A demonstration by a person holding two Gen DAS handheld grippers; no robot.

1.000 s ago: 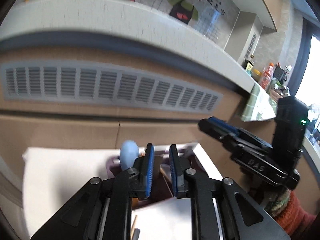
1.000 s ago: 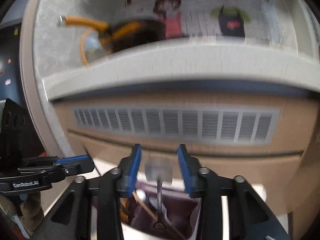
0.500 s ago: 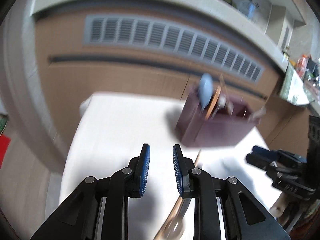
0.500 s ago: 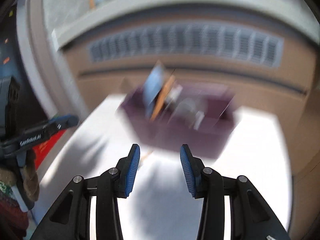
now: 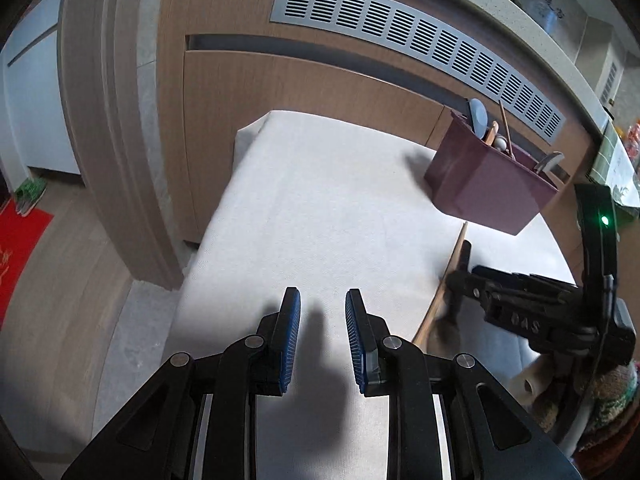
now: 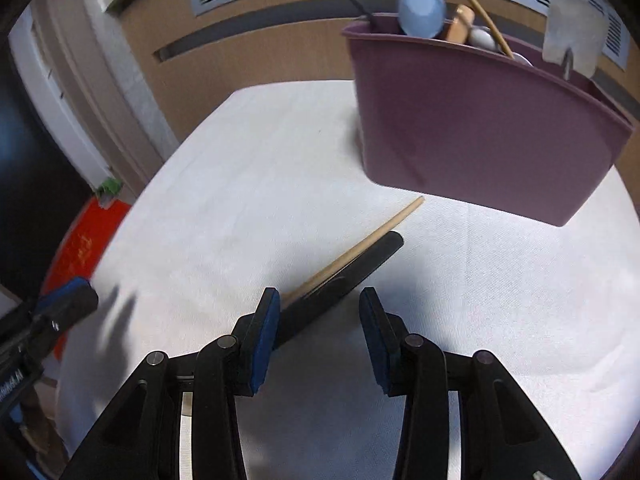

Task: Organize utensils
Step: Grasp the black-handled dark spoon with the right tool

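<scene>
A: Left wrist view first. Where is the left tool (image 5: 320,336)?

B: Over bare white cloth on the worktop (image 5: 320,200), well apart from the purple utensil holder (image 5: 488,188). Its 2 blue pads stand parted with nothing between them; the jaws have just been opening. Between holder and view edge lie a wooden stick (image 5: 444,280) and a black handle (image 5: 460,276), with the right tool (image 5: 456,280) just over them.

A: And the right wrist view?

B: The right tool (image 6: 316,336) is released, jaws wide. The black handle (image 6: 344,284) and wooden stick (image 6: 360,244) lie side by side on the cloth, pointing toward the holder (image 6: 480,128); whether the pads touch them I cannot tell. A blue spoon (image 6: 422,10) stands in the holder.
</scene>
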